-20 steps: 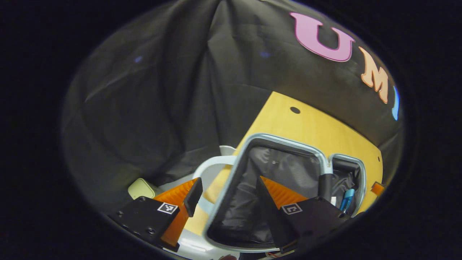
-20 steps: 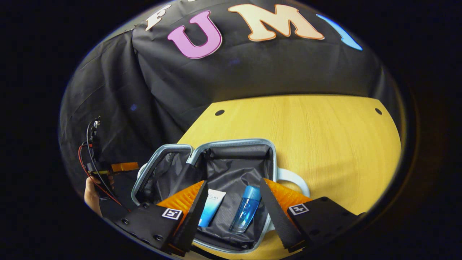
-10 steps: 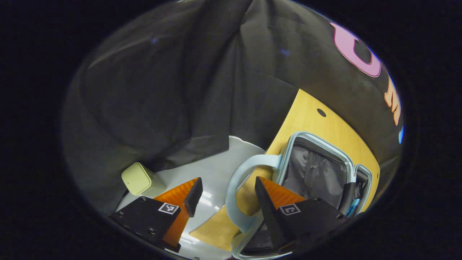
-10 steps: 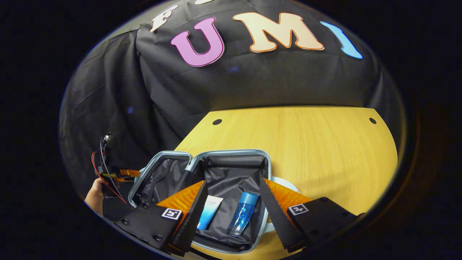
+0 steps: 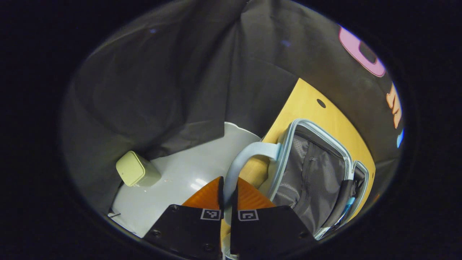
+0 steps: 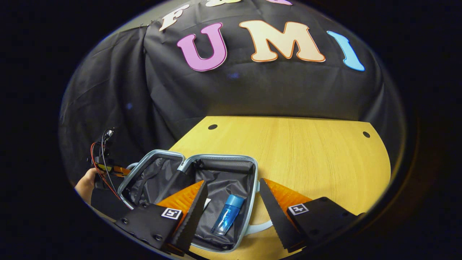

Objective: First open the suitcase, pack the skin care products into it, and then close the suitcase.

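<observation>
Left gripper view has the left gripper (image 5: 228, 196) clamped, fingers pressed together on the pale blue handle (image 5: 241, 159) of the open suitcase (image 5: 314, 169), which lies just ahead to the right on the wooden table (image 5: 306, 104), with a pale green box (image 5: 131, 169) on the floor to the left. Right gripper view shows the right gripper (image 6: 232, 202) hovering with fingers apart above the suitcase's lined compartment (image 6: 223, 180), where a blue bottle (image 6: 226, 215) lies between the fingers; farther left, a hand (image 6: 85, 184) holds the other gripper.
</observation>
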Tool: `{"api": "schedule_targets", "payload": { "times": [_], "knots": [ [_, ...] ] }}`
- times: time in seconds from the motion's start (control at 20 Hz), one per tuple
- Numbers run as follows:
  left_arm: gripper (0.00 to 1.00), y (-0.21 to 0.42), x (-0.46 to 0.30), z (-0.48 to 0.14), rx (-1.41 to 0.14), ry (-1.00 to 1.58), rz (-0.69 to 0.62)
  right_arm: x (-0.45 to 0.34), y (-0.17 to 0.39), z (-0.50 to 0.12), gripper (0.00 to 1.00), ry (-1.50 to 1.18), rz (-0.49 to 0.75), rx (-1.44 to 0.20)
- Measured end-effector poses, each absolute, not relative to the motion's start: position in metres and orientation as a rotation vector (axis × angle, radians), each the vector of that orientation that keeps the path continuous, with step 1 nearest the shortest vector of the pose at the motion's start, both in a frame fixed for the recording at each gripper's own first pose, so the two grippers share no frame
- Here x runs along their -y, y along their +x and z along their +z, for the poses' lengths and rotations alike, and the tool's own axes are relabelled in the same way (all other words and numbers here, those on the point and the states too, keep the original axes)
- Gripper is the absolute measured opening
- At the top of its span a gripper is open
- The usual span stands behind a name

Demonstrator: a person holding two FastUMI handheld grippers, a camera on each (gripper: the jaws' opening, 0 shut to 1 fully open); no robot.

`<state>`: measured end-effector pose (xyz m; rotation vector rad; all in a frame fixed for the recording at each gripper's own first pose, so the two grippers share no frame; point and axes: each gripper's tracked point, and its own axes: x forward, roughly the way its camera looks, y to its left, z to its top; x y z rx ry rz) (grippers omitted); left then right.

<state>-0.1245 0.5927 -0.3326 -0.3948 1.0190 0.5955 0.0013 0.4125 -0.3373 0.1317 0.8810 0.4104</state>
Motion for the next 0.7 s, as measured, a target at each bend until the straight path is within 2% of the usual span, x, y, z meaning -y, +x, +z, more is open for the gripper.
{"api": "schedule_targets", "payload": {
  "times": [0.3, 0.5, 0.7],
  "knots": [
    [0.01, -0.112, -0.564, -0.25, -0.916, -0.275, 0.561, -0.412, -0.015, -0.319, 0.91, 0.113, 0.504, -0.788],
    [0.0, -0.096, -0.517, -0.188, -0.832, -0.173, 0.491, -0.415, -0.037, -0.313, 0.91, 0.098, 0.602, -0.788],
    [0.0, -0.088, -0.469, -0.149, -0.781, -0.098, 0.438, -0.403, -0.039, -0.301, 0.91, 0.132, 0.639, -0.77]
  ]
}}
